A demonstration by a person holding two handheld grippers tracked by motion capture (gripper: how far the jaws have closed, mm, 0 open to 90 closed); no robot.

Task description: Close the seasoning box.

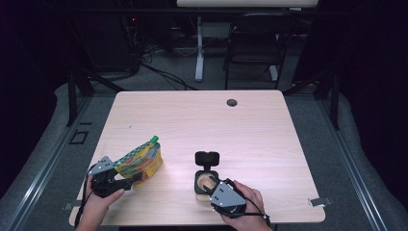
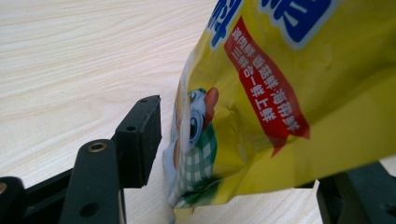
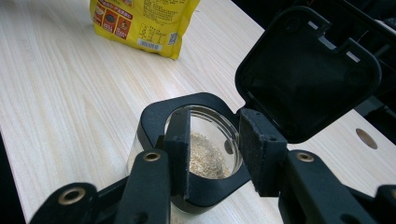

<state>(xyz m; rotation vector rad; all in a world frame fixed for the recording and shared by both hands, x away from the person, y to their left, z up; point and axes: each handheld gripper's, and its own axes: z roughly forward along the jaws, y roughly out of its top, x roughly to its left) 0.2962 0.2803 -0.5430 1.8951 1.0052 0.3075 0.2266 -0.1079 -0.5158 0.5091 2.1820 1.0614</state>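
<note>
A yellow spouted pouch (image 1: 139,161) with a green cap stands at the table's front left. My left gripper (image 1: 132,179) is at its lower corner. In the left gripper view the pouch (image 2: 289,93) sits between the open jaws of the left gripper (image 2: 247,172), with a thin gap beside the left pad (image 2: 140,140). A glass jar (image 1: 204,180) with a black collar has its flip lid (image 1: 207,158) up. It holds pale grains (image 3: 205,156). My right gripper (image 3: 215,149) hovers open just over the jar's collar (image 3: 154,116), beside the lid (image 3: 303,70).
The pale wood table (image 1: 202,120) has a round cable hole (image 1: 232,102) near its far edge. Beyond it are a dark chair (image 1: 255,43) and a white desk leg (image 1: 199,48). Both hands rest at the table's near edge.
</note>
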